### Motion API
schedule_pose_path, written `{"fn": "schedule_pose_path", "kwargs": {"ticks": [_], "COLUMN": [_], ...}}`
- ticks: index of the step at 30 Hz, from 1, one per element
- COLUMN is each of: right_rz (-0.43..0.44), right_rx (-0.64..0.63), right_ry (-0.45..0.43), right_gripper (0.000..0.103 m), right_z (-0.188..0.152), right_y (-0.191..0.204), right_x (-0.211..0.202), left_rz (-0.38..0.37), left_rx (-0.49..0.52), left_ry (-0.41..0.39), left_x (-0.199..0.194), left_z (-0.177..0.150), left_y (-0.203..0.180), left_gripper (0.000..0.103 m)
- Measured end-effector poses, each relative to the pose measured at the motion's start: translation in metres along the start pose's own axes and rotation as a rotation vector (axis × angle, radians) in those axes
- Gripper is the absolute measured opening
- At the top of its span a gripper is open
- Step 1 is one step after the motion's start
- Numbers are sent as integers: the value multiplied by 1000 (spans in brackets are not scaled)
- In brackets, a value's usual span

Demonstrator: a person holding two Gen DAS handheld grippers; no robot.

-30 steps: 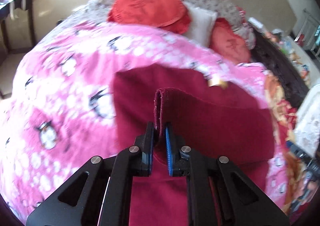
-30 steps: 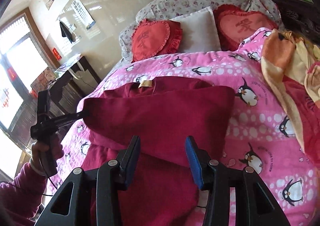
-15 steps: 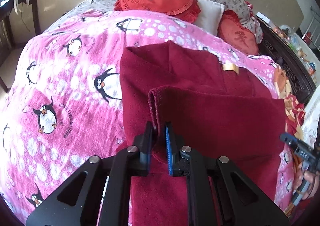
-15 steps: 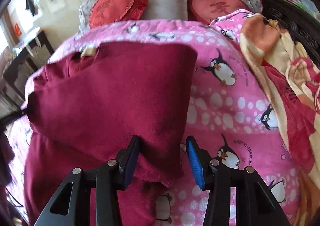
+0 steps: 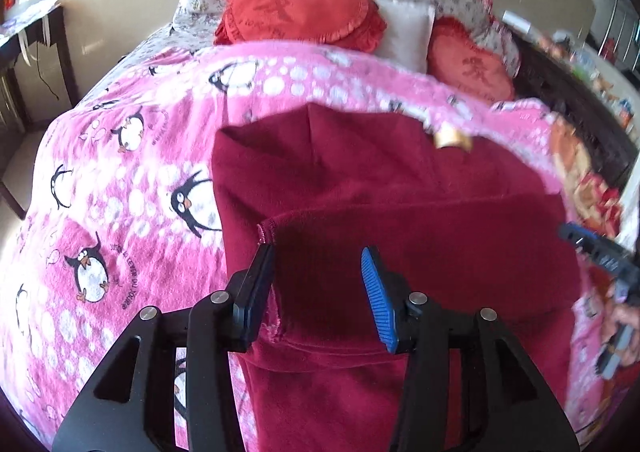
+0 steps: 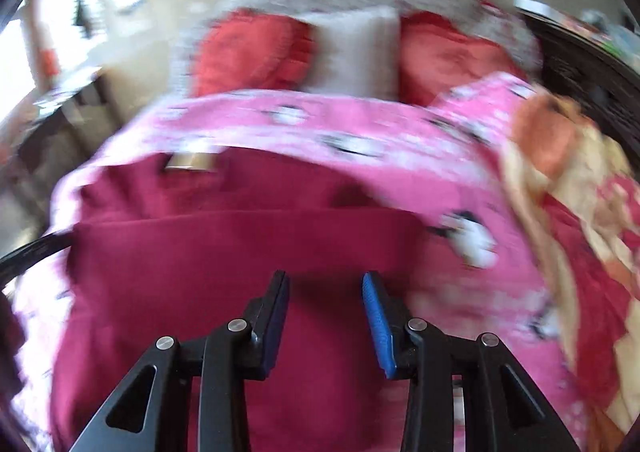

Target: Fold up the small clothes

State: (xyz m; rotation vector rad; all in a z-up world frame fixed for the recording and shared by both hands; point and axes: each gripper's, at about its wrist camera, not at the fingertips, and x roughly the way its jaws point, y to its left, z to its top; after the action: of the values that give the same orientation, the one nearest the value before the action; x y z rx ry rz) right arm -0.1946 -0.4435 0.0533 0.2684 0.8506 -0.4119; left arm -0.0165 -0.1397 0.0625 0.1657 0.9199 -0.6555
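A dark red garment point(image 5: 400, 211) lies on the pink penguin blanket point(image 5: 120, 171), its lower part folded up over the body below a gold neck label point(image 5: 452, 139). My left gripper point(image 5: 318, 256) hovers over the fold's left corner. Its jaws are opening, and the cloth lies under them with the pads off it. In the right wrist view, which is blurred, my right gripper point(image 6: 326, 278) hangs over the garment point(image 6: 200, 252) near the fold's right end. Its jaws are closing, and the pads do not press on the cloth. The right gripper also shows at the left view's right edge point(image 5: 600, 252).
Two red heart cushions point(image 5: 296, 11) and a white pillow point(image 5: 404, 31) lean at the head of the bed. An orange and yellow blanket point(image 6: 568, 187) is bunched along the right side, beside dark wooden furniture point(image 5: 580, 111). A dark desk point(image 5: 36, 35) stands at the far left.
My left gripper has let go of the pinched hem and spread its jaws; the fold now lies flat. My right gripper has swung down over the garment, and its jaws have narrowed.
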Motion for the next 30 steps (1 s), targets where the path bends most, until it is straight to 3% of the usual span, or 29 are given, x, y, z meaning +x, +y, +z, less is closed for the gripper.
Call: {"fn": "schedule_pose_path", "kwargs": {"ticks": [2, 4, 8, 12, 15, 17, 19, 25, 30], "right_rz": [96, 125, 69, 90, 19, 36, 54, 32, -12], "right_rx": [106, 135, 89, 58, 36, 78, 114, 22, 4], "right_ry": [1, 2, 13, -49, 1, 28, 34, -4, 74], "right_gripper": [37, 37, 40, 40, 41, 42, 42, 42, 42], "right_z": [-5, -6, -2, -1, 0, -2, 0, -16, -36], "right_y": [-20, -24, -19, -7, -3, -10, -14, 7, 14], "right_x": [10, 11, -3, -26, -2, 10, 2, -42, -21], "left_rz": [32, 48, 34, 41, 49, 54, 53, 60, 73], "left_rx": [7, -3, -27, -29, -34, -35, -31, -9, -1], "left_ry": [23, 30, 17, 23, 26, 32, 33, 28, 15], "left_x": [15, 23, 21, 26, 27, 25, 18, -5, -30], "left_z": [-2, -2, -1, -2, -1, -1, -1, -9, -21], "left_y": [0, 2, 6, 7, 5, 4, 2, -1, 0], "left_gripper": [45, 45, 45, 47, 47, 47, 47, 47, 47]}}
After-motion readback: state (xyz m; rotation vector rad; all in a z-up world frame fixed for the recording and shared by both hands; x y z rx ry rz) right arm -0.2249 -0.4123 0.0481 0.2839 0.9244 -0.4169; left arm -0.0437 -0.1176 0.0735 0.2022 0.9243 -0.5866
